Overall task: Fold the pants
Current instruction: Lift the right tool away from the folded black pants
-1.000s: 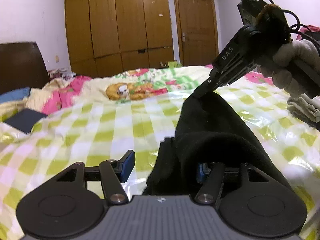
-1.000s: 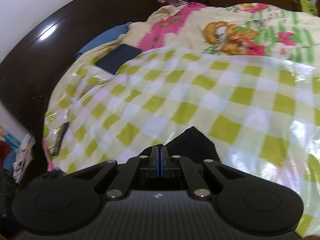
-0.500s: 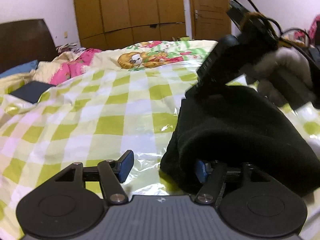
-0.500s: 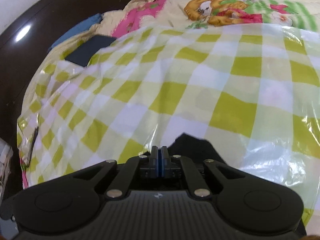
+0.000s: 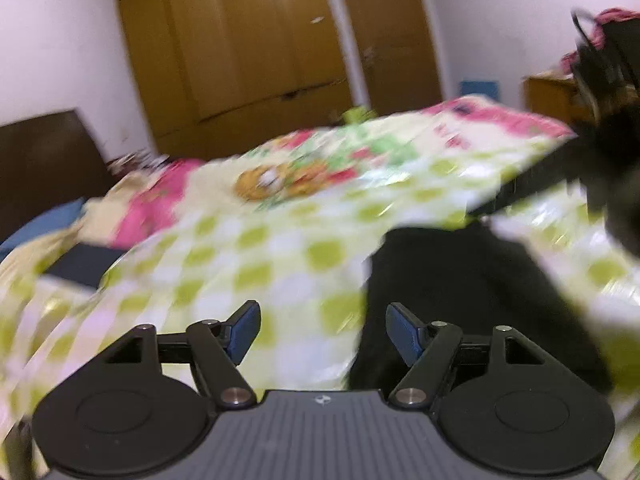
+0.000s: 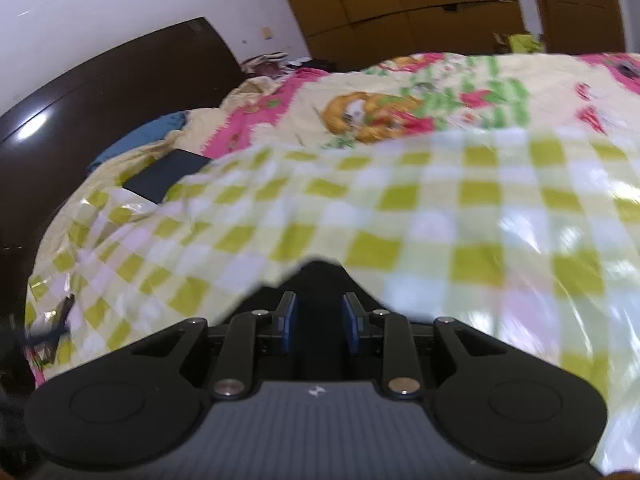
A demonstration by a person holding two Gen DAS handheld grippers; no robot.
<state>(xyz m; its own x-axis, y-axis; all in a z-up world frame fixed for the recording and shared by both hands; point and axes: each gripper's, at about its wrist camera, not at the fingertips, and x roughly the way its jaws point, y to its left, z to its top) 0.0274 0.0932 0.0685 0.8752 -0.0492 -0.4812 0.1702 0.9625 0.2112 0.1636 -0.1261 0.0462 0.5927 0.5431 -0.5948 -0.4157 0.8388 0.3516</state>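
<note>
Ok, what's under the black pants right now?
The black pants lie on the green-checked plastic sheet covering the bed. Whatever lies beneath the sheet there is hidden.

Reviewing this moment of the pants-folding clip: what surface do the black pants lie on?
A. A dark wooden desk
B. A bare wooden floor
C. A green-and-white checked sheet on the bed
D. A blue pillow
C. In the left wrist view the black pants rest on the green-and-white checked sheet spread over the bed, and the right wrist view shows the same checks around the black cloth.
</note>
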